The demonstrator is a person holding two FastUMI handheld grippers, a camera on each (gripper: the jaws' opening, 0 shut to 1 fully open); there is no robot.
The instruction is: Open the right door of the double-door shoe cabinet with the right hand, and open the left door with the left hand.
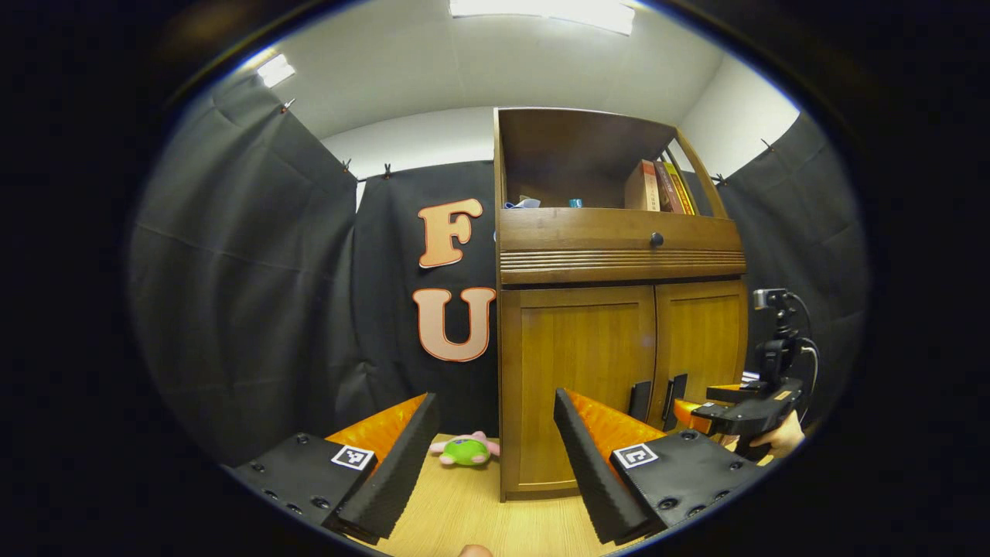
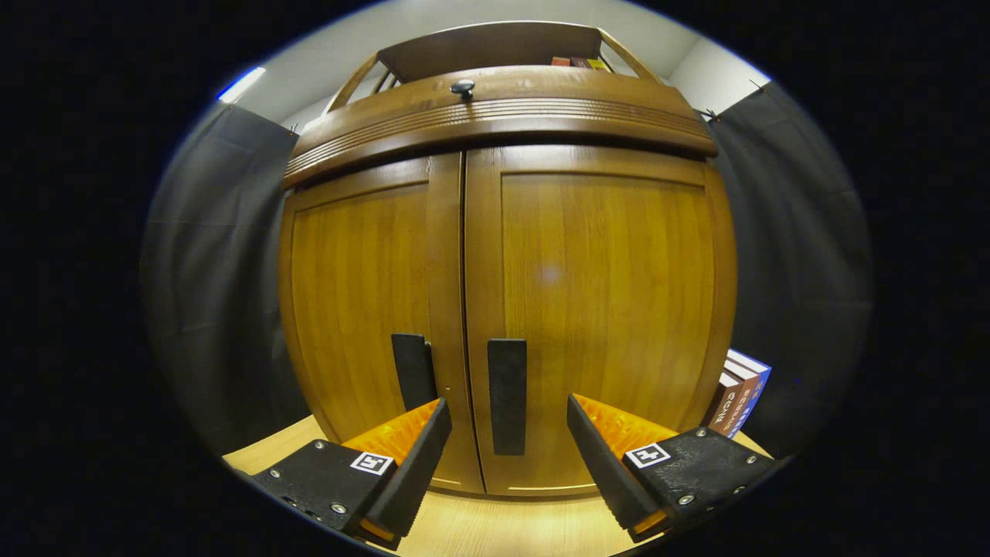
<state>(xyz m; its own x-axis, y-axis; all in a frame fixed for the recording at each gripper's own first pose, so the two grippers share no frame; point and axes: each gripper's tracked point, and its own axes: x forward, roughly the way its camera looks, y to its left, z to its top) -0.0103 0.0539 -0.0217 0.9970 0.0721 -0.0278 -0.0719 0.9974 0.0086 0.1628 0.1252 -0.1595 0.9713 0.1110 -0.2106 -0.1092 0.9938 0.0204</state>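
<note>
We are lining up on the right door (image 2: 603, 309): our right gripper (image 2: 506, 429) hangs wide open, straddling its black handle (image 2: 506, 394) without touching. Next we close on it and pull. Our left gripper (image 1: 495, 441) waits wide, empty, off the left door (image 1: 580, 371). Two doors, two handles, both shut.

Bright ceiling panels (image 1: 553, 11) overhead; sharp focus; faint glare on cabinet door (image 2: 603, 309); strong fisheye bending at edges.

two doors (image 2: 363, 309), two handles (image 2: 506, 394), one plush toy (image 1: 466, 450).
</note>
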